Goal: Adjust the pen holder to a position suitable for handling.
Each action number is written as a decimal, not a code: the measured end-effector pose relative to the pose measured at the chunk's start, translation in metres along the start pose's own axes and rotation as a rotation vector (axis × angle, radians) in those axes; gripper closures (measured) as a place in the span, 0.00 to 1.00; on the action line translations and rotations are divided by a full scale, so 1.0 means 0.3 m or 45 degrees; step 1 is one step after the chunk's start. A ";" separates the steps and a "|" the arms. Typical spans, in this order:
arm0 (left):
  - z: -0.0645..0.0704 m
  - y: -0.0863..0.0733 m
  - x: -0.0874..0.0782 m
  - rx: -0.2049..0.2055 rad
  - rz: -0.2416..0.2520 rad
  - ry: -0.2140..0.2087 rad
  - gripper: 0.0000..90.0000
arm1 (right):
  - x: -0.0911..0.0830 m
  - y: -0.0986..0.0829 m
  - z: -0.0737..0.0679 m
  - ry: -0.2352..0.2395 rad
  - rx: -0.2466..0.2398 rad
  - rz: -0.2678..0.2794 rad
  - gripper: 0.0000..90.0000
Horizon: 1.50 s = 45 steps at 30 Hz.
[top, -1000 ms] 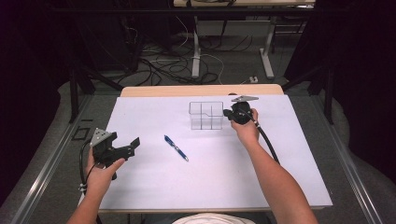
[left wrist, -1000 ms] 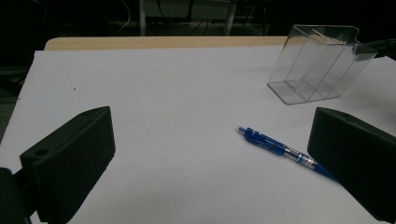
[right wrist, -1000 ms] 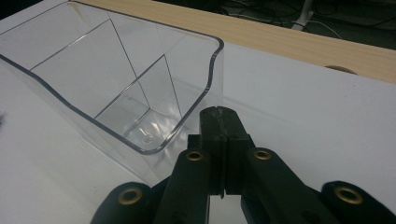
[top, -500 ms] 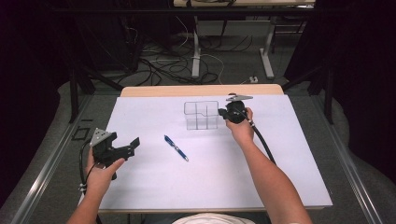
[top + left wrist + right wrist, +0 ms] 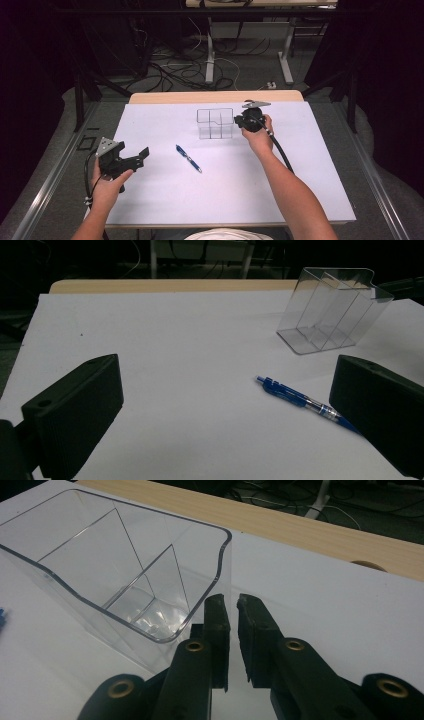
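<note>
A: Where was the clear organiser (image 5: pixel 215 123) at that moment?

B: It stood upright on the white tabletop (image 5: pixel 165 200), toward the far edge, its inner dividers showing through the walls. Everything else is easiest placed from it.

A: And the tongs?

B: The right tongs (image 5: pixel 230 611) sat at the organiser's near right corner. In the right gripper view the two jaws were nearly pressed together, with the organiser's thin wall running into the narrow slit between them. I judged them to be pinching that wall, though the contact itself was hard to make out through clear plastic. The high view put the right tongs (image 5: pixel 237 120) against the organiser's right side.

A: What lay around it?

B: A blue pen (image 5: pixel 188 158) lay flat on the tabletop, nearer the person than the organiser and a little to its left, apart from it. Further out on that side, well away from the organiser, the left tongs (image 5: pixel 142 154) were held above the tabletop with jaws spread wide and nothing between them; in the left gripper view the pen (image 5: pixel 305 402) lay just ahead of them.

A: So which step was in hand?

B: Steadying or positioning the organiser, I'd say. The next move probably called for the left tongs to come down on the pen's barrel, close on it, and carry it over to a compartment while the right kept the organiser from tipping.
</note>
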<state>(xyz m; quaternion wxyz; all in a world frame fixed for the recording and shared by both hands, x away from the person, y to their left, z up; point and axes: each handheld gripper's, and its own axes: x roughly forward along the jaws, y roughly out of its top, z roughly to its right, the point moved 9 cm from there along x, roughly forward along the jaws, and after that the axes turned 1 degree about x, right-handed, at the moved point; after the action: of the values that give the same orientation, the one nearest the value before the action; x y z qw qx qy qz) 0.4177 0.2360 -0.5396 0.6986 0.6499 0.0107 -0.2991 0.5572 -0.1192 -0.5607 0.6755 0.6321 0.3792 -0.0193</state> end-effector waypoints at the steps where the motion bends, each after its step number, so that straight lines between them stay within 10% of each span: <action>1: -0.001 0.000 0.000 -0.001 0.000 0.001 0.01 | -0.006 0.004 0.002 -0.003 -0.010 0.005 0.90; 17: -0.004 -0.002 0.001 -0.006 -0.007 0.003 0.01 | -0.107 0.034 -0.009 0.015 0.006 -0.007 0.66; 45: 0.003 0.000 -0.002 -0.015 0.001 0.002 0.02 | -0.257 -0.028 -0.178 0.089 -0.031 0.080 0.24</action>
<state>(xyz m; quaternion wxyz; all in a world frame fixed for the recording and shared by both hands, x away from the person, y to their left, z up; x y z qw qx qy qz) 0.4169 0.2353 -0.5392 0.7026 0.6460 0.0127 -0.2980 0.4721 -0.1095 -0.5216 0.6697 0.6358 0.3827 0.0286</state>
